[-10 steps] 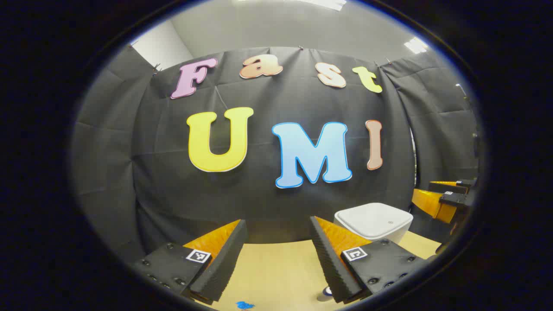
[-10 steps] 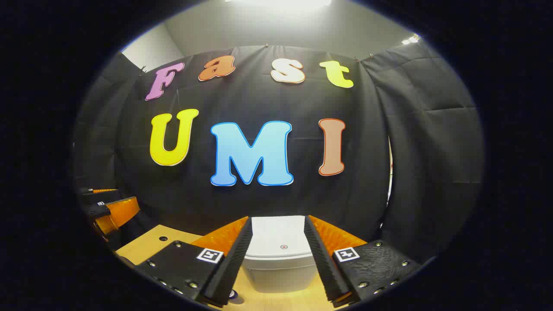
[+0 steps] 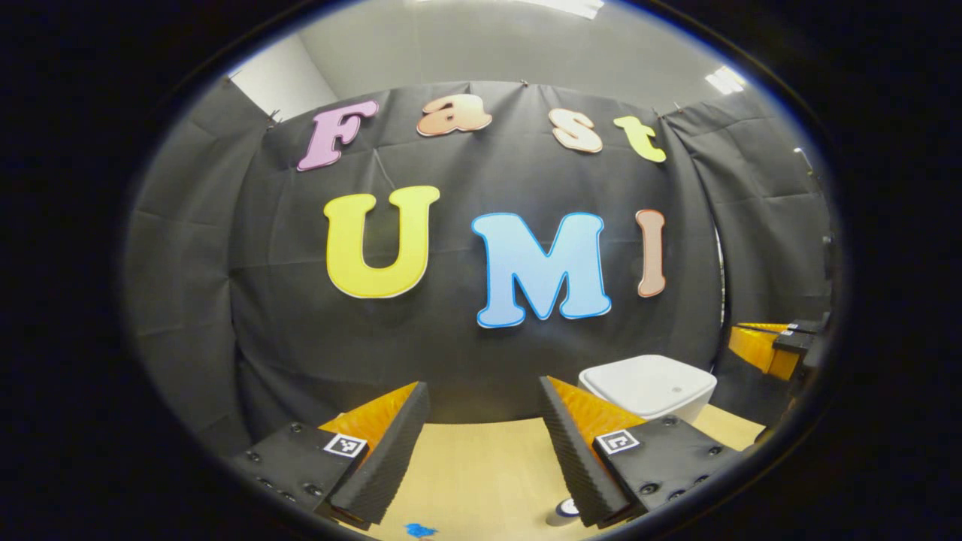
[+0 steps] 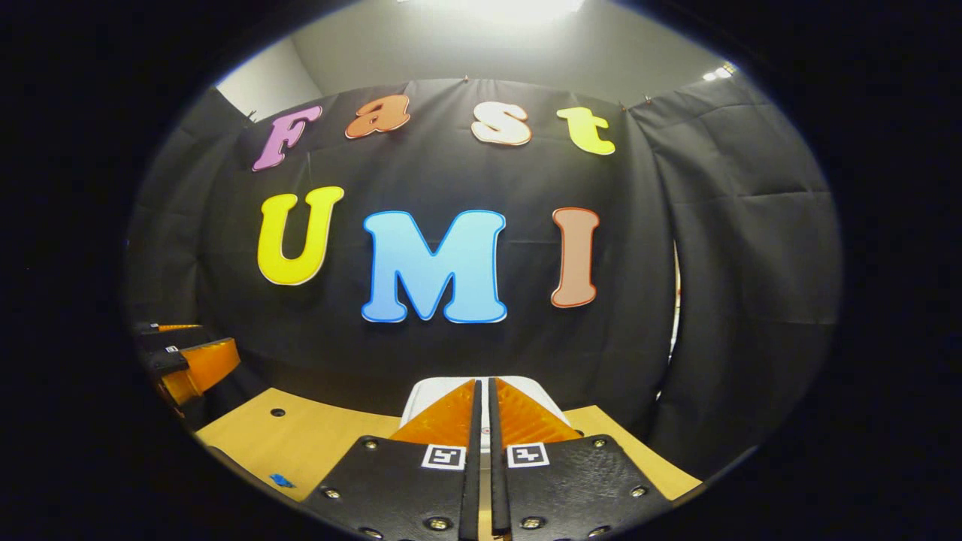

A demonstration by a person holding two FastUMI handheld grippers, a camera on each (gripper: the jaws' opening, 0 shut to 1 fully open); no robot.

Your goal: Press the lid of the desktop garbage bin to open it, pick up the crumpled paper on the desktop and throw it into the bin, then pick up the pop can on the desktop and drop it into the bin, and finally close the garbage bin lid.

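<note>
Right gripper [image 4: 482, 391] pinched together on nothing, tips poised above the shut lid [image 4: 430, 389] of the white garbage bin [image 3: 648, 385] near the desk's [image 3: 481, 466] far edge by the cloth wall. Left gripper [image 3: 481, 421] spread wide, empty, over bare desktop left of bin. Risk: narrow tips missing the lid's press spot [image 3: 677, 390], or skidding the light bin backward, leaving lid latched.
</note>
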